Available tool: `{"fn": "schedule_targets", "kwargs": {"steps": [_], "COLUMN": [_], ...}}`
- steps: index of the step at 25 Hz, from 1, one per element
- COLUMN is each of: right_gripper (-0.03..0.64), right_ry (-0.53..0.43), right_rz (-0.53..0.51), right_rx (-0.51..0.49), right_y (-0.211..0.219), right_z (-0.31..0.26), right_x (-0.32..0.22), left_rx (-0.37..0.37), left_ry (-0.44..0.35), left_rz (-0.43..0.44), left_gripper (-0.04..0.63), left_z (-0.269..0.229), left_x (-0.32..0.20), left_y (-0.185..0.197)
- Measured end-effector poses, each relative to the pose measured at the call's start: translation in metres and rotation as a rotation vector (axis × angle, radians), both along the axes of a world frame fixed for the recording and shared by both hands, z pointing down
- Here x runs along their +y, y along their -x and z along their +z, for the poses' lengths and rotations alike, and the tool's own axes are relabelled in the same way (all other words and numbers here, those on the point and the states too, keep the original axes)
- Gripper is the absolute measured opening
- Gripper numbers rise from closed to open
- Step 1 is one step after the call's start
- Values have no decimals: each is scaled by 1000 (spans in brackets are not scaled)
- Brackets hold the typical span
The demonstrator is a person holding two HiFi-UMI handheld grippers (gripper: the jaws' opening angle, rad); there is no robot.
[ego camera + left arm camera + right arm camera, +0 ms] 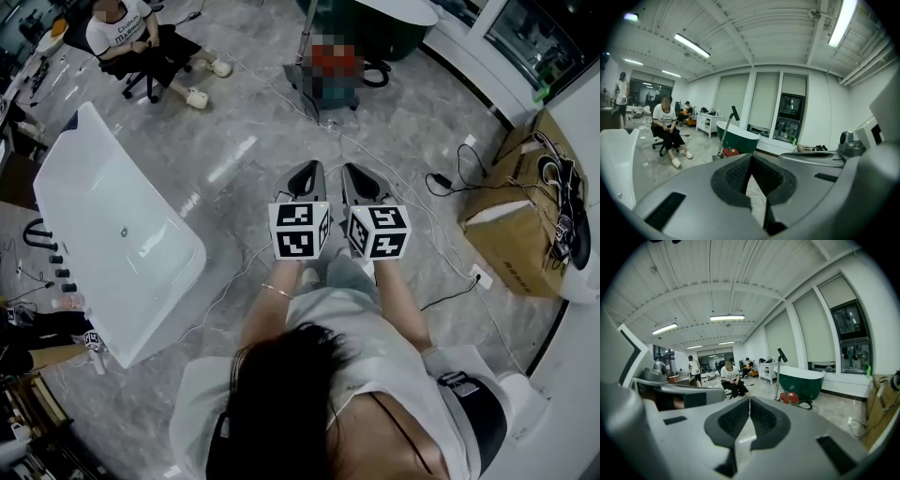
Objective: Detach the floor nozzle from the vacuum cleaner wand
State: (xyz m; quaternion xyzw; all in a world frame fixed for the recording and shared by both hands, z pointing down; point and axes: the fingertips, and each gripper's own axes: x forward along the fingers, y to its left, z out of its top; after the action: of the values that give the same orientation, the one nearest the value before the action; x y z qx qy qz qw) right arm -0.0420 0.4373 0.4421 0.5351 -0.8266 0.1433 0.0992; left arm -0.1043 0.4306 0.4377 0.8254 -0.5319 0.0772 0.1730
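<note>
Vacuum: a red body (790,397) on the floor (253,122), just in front of a dark green tub (802,379) on the window side of the room. A thin grey wand (724,133) stands tilted, with a black handle at the top. Its lower end meets a flat dark nozzle (716,158) lying on the floor beside the red body. A black hose (806,404) loops beside the body on the tub side.

Left gripper (307,169): jaws closed pad to pad, nothing between them, touching nothing.

Right gripper (352,171): jaws likewise closed and empty.

The two are held side by side over the middle of the floor, pointing toward the vacuum and well apart from it.

A seated person (131,37) is off to the left of the vacuum.
</note>
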Motion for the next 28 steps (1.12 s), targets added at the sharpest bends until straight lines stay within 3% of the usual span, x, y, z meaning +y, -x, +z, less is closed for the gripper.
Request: {"fn": "schedule_targets", "kwargs": {"steps": [5,19,28], "right_gripper": [15,15,15], "right_ry": [9,31,70], "right_rz": [8,-19,-24], "right_rx": [-2,-35,-24], "right_y": [0,-17,-37], "right_z": [0,8,9], "right_x": [-5,-38,-90], "left_rx": [-18,-2,13], "left_ry": [11,-4,11], "left_rz": [20,-57,-59], "left_gripper": [3,3,3], "left_z": [1,0,2], "left_x": [-2,-38,-82], "left_y": [-3,-13,-38]}}
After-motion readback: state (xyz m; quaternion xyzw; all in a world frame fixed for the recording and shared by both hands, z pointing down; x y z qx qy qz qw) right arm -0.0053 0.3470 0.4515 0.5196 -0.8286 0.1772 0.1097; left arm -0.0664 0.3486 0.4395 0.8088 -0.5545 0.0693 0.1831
